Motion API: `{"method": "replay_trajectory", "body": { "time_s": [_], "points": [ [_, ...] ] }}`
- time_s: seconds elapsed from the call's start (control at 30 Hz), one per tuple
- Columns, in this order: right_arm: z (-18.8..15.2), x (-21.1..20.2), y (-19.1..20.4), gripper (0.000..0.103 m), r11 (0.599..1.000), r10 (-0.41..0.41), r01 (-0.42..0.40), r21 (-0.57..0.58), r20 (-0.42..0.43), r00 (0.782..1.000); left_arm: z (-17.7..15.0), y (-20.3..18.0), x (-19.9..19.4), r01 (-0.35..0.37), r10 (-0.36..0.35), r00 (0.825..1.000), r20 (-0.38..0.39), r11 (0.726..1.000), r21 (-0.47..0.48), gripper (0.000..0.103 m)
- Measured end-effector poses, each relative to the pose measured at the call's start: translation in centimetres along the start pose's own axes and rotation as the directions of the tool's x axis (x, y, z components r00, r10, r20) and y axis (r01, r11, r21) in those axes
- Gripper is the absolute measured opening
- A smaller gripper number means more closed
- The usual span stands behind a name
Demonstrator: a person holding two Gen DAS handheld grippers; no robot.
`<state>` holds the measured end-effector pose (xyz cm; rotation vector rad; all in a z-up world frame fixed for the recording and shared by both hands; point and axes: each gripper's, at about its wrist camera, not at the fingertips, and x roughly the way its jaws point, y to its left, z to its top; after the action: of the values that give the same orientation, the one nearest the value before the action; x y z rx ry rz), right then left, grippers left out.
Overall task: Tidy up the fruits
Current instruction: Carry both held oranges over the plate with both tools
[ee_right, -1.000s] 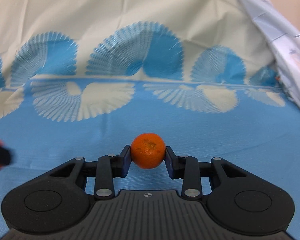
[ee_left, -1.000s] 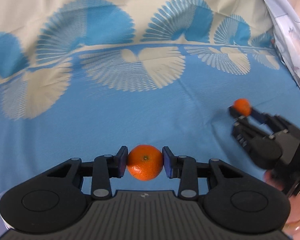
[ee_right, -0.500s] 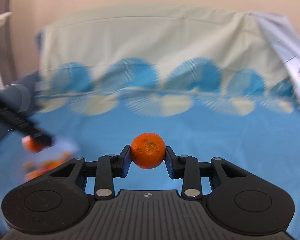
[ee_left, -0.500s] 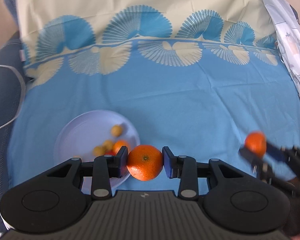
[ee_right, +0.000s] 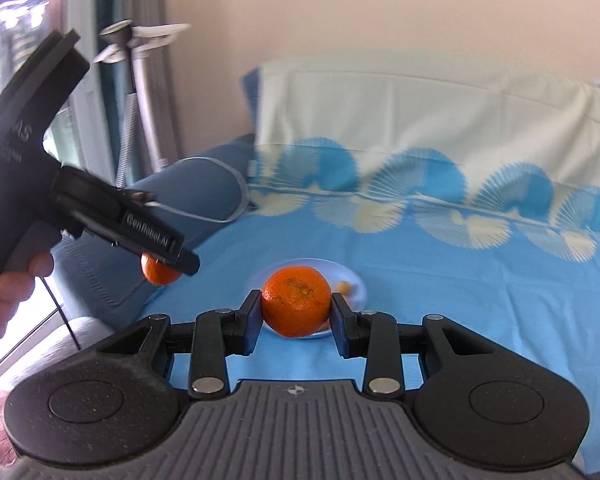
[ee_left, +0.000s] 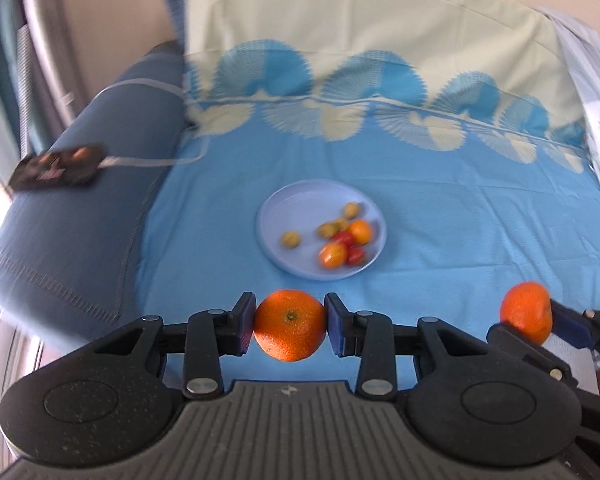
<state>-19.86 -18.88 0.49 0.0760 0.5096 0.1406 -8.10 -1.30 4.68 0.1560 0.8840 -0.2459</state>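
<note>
Holding: your left gripper [ee_left: 290,325] was clamped on one orange [ee_left: 290,325], right gripper [ee_right: 296,307] on another orange [ee_right: 296,307].
Tip: you needed to lower both onto the plate [ee_left: 276,216]'s bare side before opening.

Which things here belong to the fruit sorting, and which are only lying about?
Belong to the job:
- left claw, shut on a mandarin
- right claw, shut on a second mandarin
- plate
- small fruits on the plate

Only lying about:
- patterned sheet
- dark device with a white cable
- blue cushion
</note>
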Motion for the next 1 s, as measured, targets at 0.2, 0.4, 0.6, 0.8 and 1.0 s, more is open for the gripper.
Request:
{"method": "replay_trajectory", "body": {
  "time_s": [0.2, 0.4, 0.6, 0.8, 1.0],
  "points": [
    [-0.1, -0.8, 5.0, 0.037, 0.988, 0.071, -0.071, -0.137, -0.004, 0.997, -2.8, 2.6, -1.7, -0.002, 0.003, 1.000, 0.015, 0.998, -0.065, 0.041],
    [-0.1, -1.3, 6.3, 0.037, 0.982, 0.084, -0.086, -0.170, -0.023, 0.996, -3.2, 3.3, -2.0, 0.011, -0.009, 1.000, 0.028, 0.997, -0.073, 0.041],
    [-0.3, -1.2, 6.2, 0.037, 0.983, 0.071, -0.076, -0.165, -0.031, 0.997, -3.1, 3.3, -1.6, 0.021, -0.019, 0.999, 0.029, 0.997, -0.071, 0.041],
    [-0.4, -0.3, 6.3, 0.037, 0.986, 0.062, -0.069, -0.150, -0.052, 0.997, -3.0, 3.2, -0.8, 0.019, -0.017, 1.000, 0.023, 0.997, -0.069, 0.041],
    [-0.4, 0.7, 6.3, 0.037, 0.989, 0.052, -0.062, -0.133, -0.074, 0.996, -2.8, 3.6, 0.3, 0.015, -0.015, 1.000, 0.001, 0.997, -0.079, 0.041]
  ]
}}
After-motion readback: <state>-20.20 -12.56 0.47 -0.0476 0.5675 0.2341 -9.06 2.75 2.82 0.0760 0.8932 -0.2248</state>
